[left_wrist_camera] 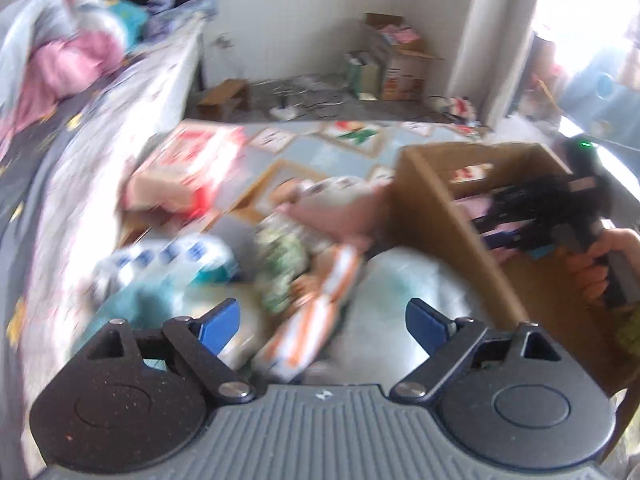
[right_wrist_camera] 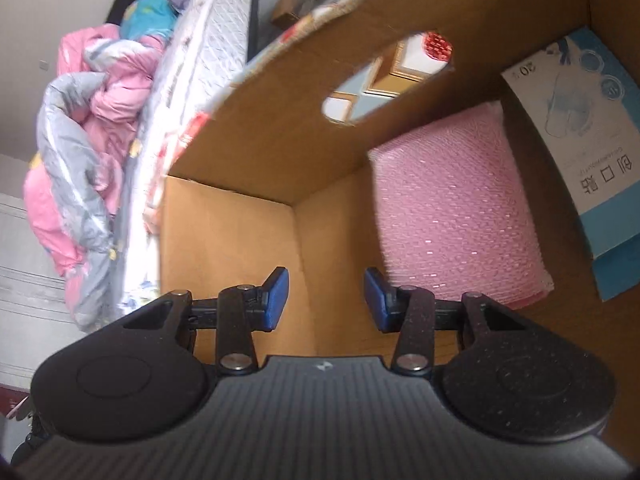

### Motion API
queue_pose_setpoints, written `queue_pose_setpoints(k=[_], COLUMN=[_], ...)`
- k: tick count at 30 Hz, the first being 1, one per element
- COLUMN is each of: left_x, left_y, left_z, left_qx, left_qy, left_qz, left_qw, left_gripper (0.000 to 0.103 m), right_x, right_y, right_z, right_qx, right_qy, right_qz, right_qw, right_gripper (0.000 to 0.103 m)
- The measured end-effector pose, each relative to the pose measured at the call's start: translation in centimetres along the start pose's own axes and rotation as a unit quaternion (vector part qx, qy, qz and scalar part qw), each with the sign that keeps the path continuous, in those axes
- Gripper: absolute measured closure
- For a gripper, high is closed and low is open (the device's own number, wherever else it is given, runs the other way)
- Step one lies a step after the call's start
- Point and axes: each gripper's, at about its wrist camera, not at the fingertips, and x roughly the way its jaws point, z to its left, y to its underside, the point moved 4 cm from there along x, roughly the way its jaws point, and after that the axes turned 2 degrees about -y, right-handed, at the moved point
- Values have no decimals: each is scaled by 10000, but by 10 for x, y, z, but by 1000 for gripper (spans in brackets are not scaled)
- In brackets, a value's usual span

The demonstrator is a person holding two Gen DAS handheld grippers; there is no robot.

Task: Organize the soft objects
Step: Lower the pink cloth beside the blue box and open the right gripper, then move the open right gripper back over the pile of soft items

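Holding pink pack (right_wrist_camera: 456, 204) and blue carton (right_wrist_camera: 580, 152), cardboard box (right_wrist_camera: 280, 148), left jaws wide, right jaws narrower, both empty

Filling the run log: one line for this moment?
left gripper: open, above packets | right gripper: open, empty, inside cardboard box | pink pack: boxed

Blue box (right_wrist_camera: 580, 152) — inverted print reads "20" and "创口贴".

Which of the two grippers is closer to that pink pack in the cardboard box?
Right. The right gripper is inside the cardboard box, beside the pink pack. The left gripper hangs outside it, over the packets on the floor.
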Motion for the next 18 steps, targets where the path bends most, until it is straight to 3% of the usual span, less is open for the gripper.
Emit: queue_pose_setpoints(k=[8, 11, 18], left_x=[-10, -12, -25], left_y=[63, 79, 93], left_z=[77, 95, 109], left_qx=[-1248, -1608, -1665], left_qy=[-135, -23, 192], left_qz=[-20, -29, -484], left_qw=[9921, 9870, 9847], left_gripper=[12, 10, 4], right_x=[-5, -4, -41], right_y=[-5, -3, 11], right_z=[-11, -6, 29], right_qx=[311, 283, -87], right_qy=[46, 162, 49], right_qz=[-302, -323, -618], right_qw=[9990, 9989, 9980], right_gripper=[64, 63, 61])
